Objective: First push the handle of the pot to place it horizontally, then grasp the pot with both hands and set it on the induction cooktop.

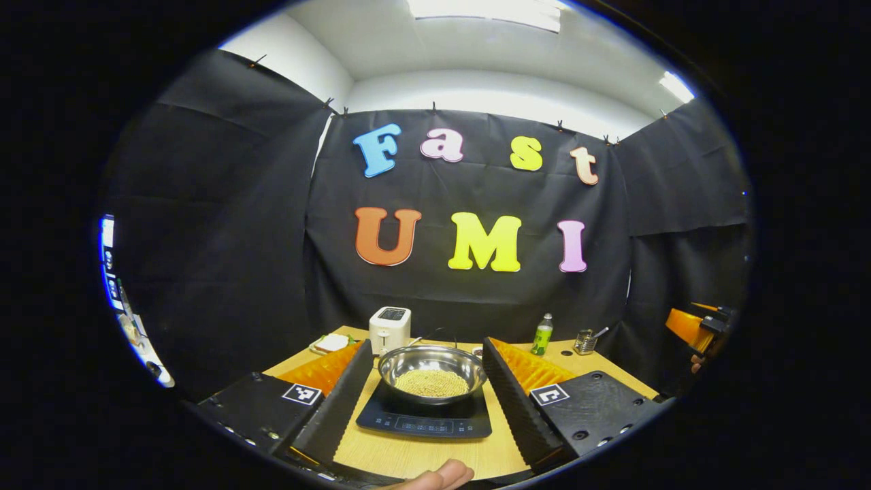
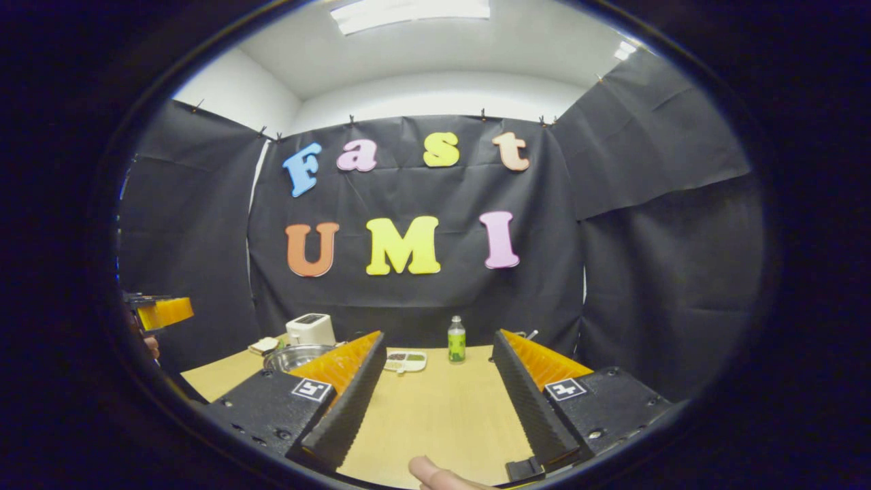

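A shiny steel pot (image 1: 431, 373) holding pale grains sits on the black induction cooktop (image 1: 425, 415) at the table's middle in the left gripper view. A thin handle (image 1: 427, 335) sticks out behind its far rim. My left gripper (image 1: 430, 361) stands open, pulled back from the pot, its fingers to either side of it without touching. In the right gripper view my right gripper (image 2: 439, 354) is open over bare table, and the pot's rim (image 2: 292, 356) peeks out behind its left finger. The other gripper (image 2: 158, 313) shows at the far left edge.
At the table's back stand a white toaster (image 1: 390, 329), a green bottle (image 1: 542, 335), a small metal cup with a utensil (image 1: 584, 341) and a plate with bread (image 1: 331, 343). A small divided dish (image 2: 405, 361) lies near the bottle (image 2: 456, 339). A thumb (image 1: 435, 476) shows at the bottom.
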Available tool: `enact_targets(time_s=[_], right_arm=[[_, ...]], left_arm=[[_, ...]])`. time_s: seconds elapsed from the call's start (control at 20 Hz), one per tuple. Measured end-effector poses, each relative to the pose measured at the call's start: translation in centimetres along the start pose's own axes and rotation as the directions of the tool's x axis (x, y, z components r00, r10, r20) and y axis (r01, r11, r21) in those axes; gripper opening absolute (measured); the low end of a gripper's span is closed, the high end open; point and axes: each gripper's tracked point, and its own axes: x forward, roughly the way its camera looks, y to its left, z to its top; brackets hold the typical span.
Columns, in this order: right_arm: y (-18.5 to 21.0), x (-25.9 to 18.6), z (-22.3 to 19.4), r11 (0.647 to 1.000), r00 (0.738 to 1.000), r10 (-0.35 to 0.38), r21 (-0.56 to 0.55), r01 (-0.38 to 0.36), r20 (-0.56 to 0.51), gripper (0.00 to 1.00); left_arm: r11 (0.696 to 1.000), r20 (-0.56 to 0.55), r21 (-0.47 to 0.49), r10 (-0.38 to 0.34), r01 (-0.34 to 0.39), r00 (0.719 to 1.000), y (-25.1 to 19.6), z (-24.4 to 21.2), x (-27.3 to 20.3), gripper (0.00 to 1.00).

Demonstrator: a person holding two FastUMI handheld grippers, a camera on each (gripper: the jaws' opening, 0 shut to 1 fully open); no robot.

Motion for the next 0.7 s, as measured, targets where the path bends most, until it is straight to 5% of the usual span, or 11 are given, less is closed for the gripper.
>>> enact_targets(time_s=[0.25,0.7], right_arm=[[1.9,-1.8,0.2,0.996,0.996,0.086,-0.018,-0.086,0.01,0.99],[1.7,-1.1,-1.0,0.997,0.997,0.073,-0.006,-0.073,-0.034,0.96]], left_arm=[[0.998,0.01,0.014,-0.069,0.069,0.998,-2.4,-0.9,-1.0,0.95],[0.996,0.048,0.052,-0.075,0.073,0.996,-3.6,-0.9,-0.9,0.95]])
